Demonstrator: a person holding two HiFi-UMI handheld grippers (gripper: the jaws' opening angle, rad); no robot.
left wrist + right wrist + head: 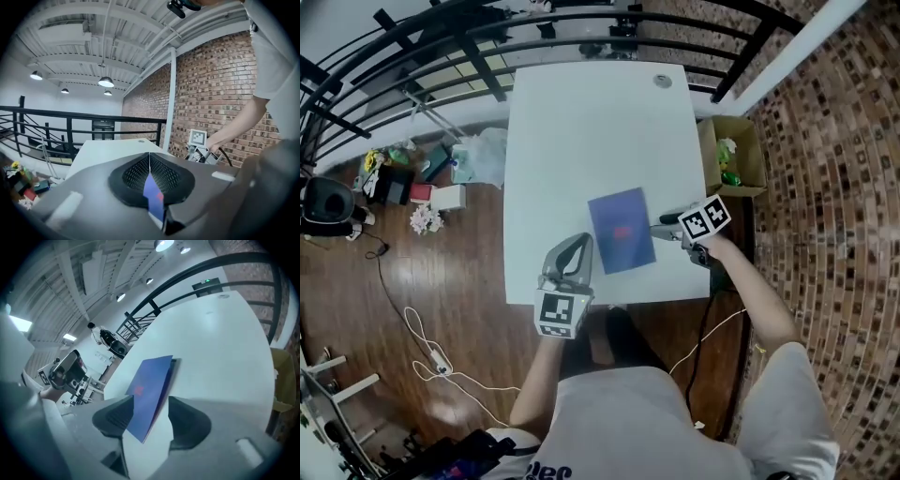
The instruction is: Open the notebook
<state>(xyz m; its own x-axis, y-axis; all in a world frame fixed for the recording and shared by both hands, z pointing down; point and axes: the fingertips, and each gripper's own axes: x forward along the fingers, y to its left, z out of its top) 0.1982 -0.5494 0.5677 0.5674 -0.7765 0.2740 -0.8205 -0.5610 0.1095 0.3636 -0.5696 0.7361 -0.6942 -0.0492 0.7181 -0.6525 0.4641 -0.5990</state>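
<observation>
A blue notebook point(622, 230) with a red mark on its cover lies closed and flat on the white table point(581, 122), near the front edge. My left gripper point(578, 240) hovers just left of the notebook's near left corner, jaws shut with nothing in them. In the left gripper view point(149, 161) a sliver of the notebook point(153, 194) shows below the meeting pads. My right gripper point(659, 225) is at the notebook's right edge, jaws open. In the right gripper view point(150, 401) the notebook's near corner point(152, 385) shows between the spread pads, which do not press on it.
A cardboard box point(733, 155) with green items stands off the table's right side. Black railing point(441, 47) runs behind the table. Bags and flowers point(422, 183) sit on the wooden floor to the left, and a white cable point(427, 347) lies there too.
</observation>
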